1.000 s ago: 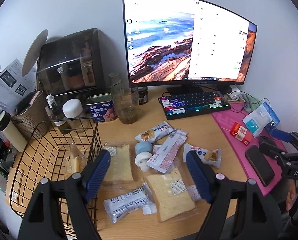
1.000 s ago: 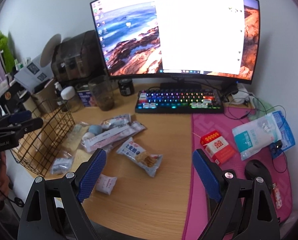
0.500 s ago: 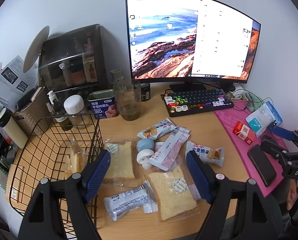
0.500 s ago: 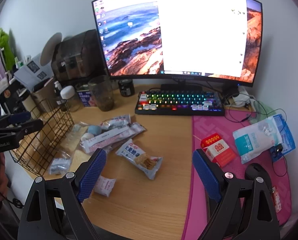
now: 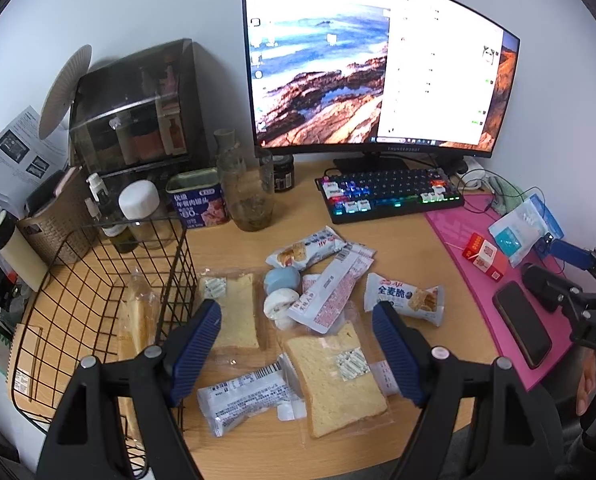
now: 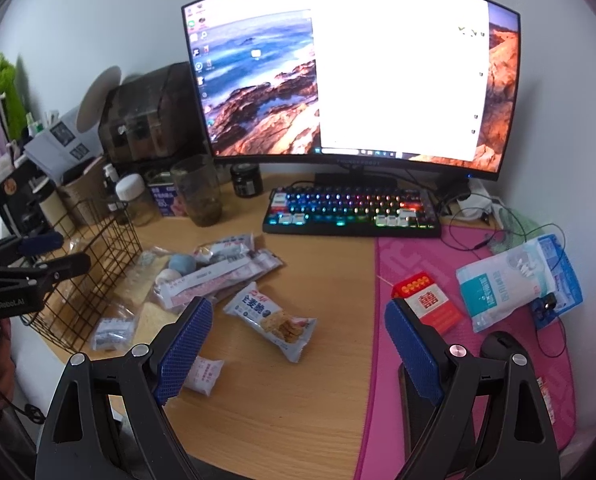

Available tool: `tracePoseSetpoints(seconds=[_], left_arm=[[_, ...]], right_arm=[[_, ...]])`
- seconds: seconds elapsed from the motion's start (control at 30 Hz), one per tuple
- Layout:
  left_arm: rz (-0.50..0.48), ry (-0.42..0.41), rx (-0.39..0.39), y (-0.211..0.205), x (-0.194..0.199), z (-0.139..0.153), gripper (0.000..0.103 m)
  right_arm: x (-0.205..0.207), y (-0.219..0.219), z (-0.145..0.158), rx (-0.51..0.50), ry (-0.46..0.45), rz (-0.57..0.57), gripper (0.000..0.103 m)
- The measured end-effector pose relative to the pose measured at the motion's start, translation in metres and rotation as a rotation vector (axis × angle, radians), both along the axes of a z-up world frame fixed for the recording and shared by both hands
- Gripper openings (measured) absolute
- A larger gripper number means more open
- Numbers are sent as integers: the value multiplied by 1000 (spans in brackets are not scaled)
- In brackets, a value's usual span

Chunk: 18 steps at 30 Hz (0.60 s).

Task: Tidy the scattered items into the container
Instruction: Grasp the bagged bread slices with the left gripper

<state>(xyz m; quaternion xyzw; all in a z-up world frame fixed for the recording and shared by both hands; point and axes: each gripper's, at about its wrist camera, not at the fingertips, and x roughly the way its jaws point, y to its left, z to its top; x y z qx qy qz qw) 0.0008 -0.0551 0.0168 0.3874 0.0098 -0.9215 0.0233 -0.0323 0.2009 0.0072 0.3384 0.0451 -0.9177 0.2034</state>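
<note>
Here bare desk edge [image 6: 282, 420] below open right hand-held gripper [image 6: 298, 344].

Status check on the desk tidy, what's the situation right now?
Both grippers open, empty: left gripper, right gripper. One bagged bread inside wire basket; snack packets loose on desk. Nothing blocking the basket.

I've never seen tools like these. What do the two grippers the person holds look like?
Both match: the left gripper and right gripper have black angular frames with triangular cutouts and silver bolts. The fingers carry blue ribbed pads. White lettering marks each body's side. No sleeve shows.
</note>
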Motion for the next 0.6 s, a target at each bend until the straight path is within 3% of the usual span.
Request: tracePoseSetpoints(seconds=[0.27,0.6], left_arm=[[-2,-82,23,8,-9,-27,81],[23,-272,20,27,-35,-99,81]], right_arm=[[-3,5,-1,0,0,-9,90],[-9,16,-9,24,-13,-25,90]])
